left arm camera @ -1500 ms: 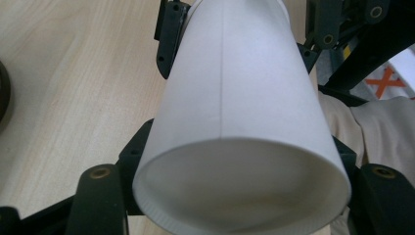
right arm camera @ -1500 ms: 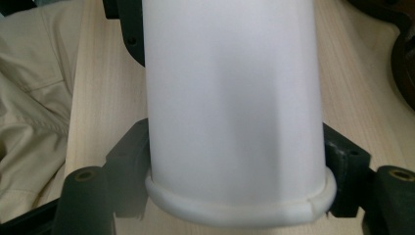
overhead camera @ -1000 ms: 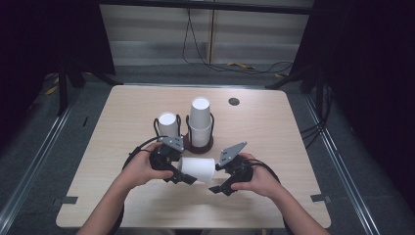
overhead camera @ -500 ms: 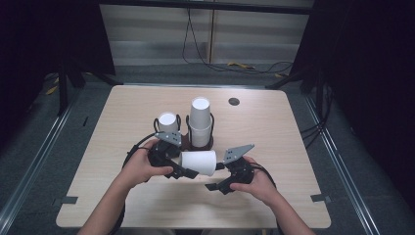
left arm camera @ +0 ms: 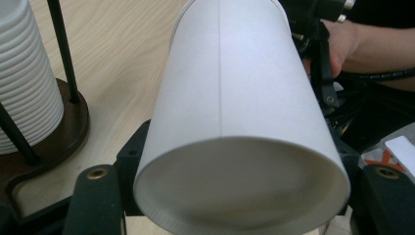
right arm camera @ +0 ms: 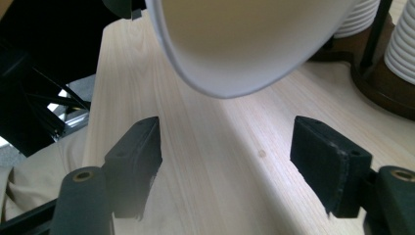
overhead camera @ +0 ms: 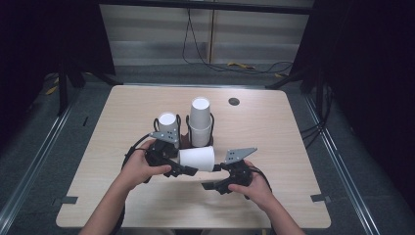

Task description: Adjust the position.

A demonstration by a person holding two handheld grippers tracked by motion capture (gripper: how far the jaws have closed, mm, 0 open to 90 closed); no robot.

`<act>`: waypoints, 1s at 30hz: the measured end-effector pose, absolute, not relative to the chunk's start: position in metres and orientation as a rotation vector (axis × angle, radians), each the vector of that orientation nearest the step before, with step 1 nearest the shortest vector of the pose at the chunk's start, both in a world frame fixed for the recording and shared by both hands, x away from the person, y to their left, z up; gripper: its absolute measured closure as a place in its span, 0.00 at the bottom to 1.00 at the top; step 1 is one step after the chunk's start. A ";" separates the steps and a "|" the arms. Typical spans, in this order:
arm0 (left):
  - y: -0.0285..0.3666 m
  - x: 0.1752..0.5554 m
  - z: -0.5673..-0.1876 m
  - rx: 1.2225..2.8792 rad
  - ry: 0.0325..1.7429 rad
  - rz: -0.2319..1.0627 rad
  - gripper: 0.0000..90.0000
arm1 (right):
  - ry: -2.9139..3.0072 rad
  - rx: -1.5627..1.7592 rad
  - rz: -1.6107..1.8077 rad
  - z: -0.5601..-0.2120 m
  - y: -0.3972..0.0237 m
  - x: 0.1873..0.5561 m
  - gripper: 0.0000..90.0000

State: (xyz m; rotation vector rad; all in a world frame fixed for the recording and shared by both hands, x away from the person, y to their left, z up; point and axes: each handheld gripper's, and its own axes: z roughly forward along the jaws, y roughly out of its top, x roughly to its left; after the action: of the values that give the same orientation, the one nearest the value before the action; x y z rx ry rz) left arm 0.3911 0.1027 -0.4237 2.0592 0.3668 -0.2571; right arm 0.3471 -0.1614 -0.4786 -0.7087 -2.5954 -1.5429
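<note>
The paper cup (left arm camera: 235, 112) at centre frame looks matt white and smooth, with a fine vertical seam. The table (right arm camera: 205, 186) is pale wood-grain laminate, faintly satin. The stacked cups (left arm camera: 22, 73) at upper left are ribbed. The holder's base (left arm camera: 63, 132) looks dark brown wood, its rods black metal.

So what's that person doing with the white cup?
A person holds a gripper in each hand. The left gripper is clamped on a white paper cup, held sideways above the table. The right gripper sits beside the cup's mouth; its jaws have just been closing with nothing between them. Two cup stacks stand in a holder behind.
</note>
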 end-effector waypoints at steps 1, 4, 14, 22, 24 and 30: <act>0.102 0.391 -0.423 2.058 0.365 -0.259 0.37 | -2.591 -0.705 -1.546 -0.479 -0.160 0.347 0.33; 0.100 0.391 -0.424 2.058 0.356 -0.262 0.37 | -2.602 -0.689 -1.563 -0.477 -0.157 0.347 0.39; 0.100 0.390 -0.431 2.061 0.360 -0.280 0.37 | -2.611 -0.681 -1.617 -0.469 -0.163 0.350 0.50; 0.097 0.389 -0.431 2.065 0.353 -0.293 0.37 | -2.610 -0.692 -1.617 -0.469 -0.164 0.351 0.49; 0.096 0.389 -0.432 2.071 0.346 -0.292 0.37 | -2.603 -0.701 -1.628 -0.470 -0.164 0.351 0.48; 0.097 0.388 -0.435 2.054 0.337 -0.305 0.37 | -2.598 -0.696 -1.636 -0.468 -0.165 0.351 0.45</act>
State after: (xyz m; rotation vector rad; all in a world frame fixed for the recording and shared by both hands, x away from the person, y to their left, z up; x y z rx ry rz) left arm 0.3883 0.0971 -0.4354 2.0542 0.3369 -0.3046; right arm 0.3512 -0.1648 -0.4684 -0.6964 -2.5980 -1.6360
